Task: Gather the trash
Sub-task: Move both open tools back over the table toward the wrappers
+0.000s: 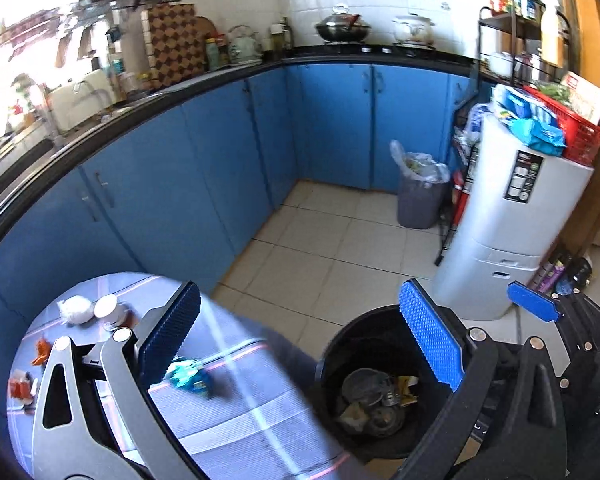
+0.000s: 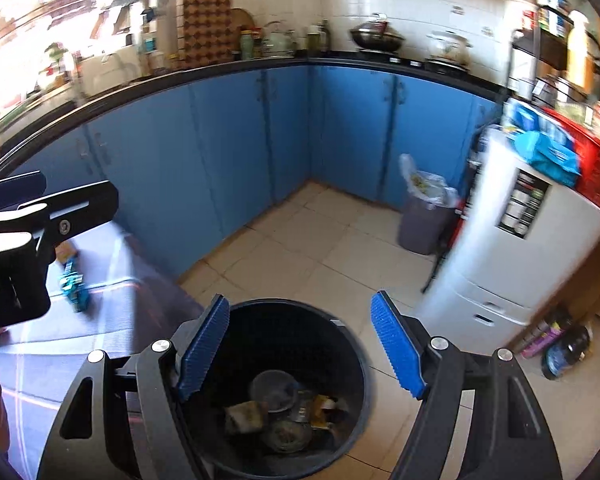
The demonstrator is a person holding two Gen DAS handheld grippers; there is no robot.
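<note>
Teal wrapper (image 1: 189, 376) on tablecloth beside wide-open left tongs (image 1: 300, 336); right tongs (image 2: 300, 346) open, empty, over bin (image 2: 352, 360).

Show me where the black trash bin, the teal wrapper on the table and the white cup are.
black trash bin (image 2: 356, 360): right wrist view, right side of its rim.
teal wrapper (image 1: 188, 376): left wrist view, middle of the crumpled foil.
white cup (image 1: 108, 307): left wrist view, its rim.

Round table (image 1: 236, 400) with teal wrapper (image 1: 190, 376), crumpled white tissue (image 1: 75, 310), white cup (image 1: 110, 309), orange scraps (image 1: 42, 351), black bin (image 2: 292, 384) on tiled floor (image 1: 332, 248)
</note>
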